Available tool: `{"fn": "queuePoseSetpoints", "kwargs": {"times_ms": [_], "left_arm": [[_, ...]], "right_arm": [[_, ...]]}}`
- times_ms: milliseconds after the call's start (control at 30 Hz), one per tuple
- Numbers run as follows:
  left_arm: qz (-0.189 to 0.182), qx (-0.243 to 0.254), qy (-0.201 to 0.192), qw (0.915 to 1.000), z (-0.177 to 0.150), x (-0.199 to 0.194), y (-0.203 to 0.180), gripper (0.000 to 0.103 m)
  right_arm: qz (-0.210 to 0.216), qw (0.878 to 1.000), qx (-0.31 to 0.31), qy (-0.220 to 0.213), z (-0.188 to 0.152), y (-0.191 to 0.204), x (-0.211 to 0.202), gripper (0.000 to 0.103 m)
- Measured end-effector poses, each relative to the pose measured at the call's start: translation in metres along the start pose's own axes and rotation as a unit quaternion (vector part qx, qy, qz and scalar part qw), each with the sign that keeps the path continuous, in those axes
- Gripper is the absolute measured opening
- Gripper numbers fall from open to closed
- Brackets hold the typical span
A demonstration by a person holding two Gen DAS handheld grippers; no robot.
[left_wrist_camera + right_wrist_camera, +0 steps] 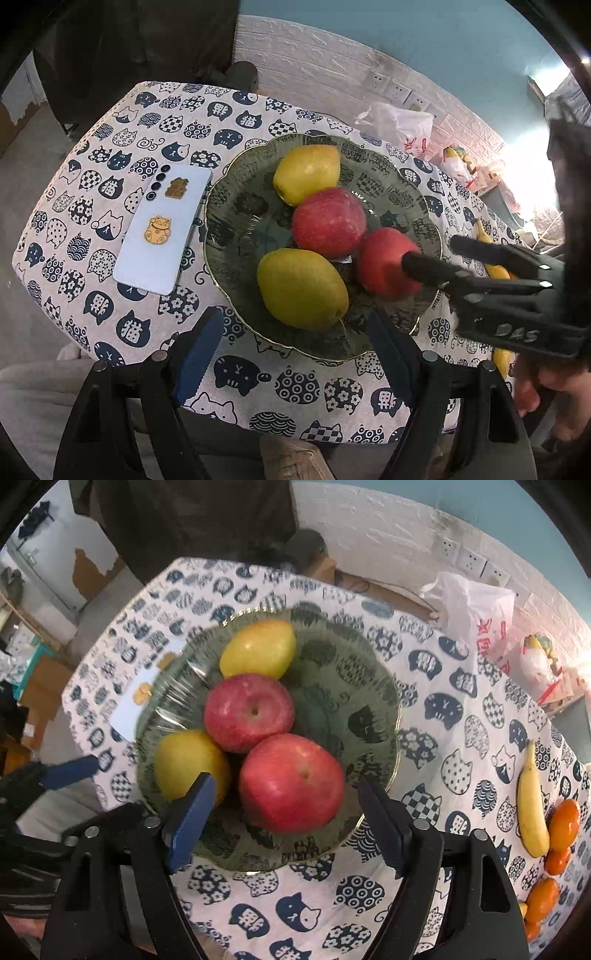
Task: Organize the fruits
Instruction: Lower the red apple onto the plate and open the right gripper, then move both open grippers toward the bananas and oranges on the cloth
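Fruit sitting in the green glass bowl (376,686) on the desk (92,236).
Right gripper (284,808) is hanging wide open around the near red apple (291,782), pads apart from it; left gripper (295,354) is gaping empty; banana (530,805) and oranges (563,823) are lying right.

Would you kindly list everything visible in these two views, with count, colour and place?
bowl: one, green glass, table centre
apples: two, red, in the bowl
pears: two, yellow-green, in the bowl
phone: one, pale blue, left of the bowl
banana: one, yellow, on the cloth right of the bowl
oranges: several, orange, beside the banana
plastic bags: white, at the wall
left claw: open, empty
right claw: open, around the near apple
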State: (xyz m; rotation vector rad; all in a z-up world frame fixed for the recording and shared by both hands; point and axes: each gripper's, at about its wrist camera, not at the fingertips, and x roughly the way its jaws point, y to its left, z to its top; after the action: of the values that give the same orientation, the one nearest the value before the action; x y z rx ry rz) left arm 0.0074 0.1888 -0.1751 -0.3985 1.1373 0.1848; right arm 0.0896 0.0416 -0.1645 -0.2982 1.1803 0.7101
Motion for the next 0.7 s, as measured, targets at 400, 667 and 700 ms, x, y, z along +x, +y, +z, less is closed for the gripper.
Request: {"fn": "queuePoseSetpoints", "kwargs": {"times_ms": [400,667,700], "left_arm": [[-0.013,0.022,-0.009,0.9996,0.004,-0.008,-0.031,0.081],[-0.026,0.058,-0.013,0.9979,0.004,-0.014,-0.075,0.081],[-0.03,0.064,-0.013,0.9974,0.003,-0.015,-0.082,0.081]], "right_arm": [[-0.047,0.997,0.038,-0.052,-0.008,-0.042,-0.064,0.085],[-0.083,0.992,0.059,-0.072,-0.034,-0.08,-0.101,0.085],[-0.088,0.992,0.059,-0.075,-0.038,-0.084,-0.106,0.085]]}}
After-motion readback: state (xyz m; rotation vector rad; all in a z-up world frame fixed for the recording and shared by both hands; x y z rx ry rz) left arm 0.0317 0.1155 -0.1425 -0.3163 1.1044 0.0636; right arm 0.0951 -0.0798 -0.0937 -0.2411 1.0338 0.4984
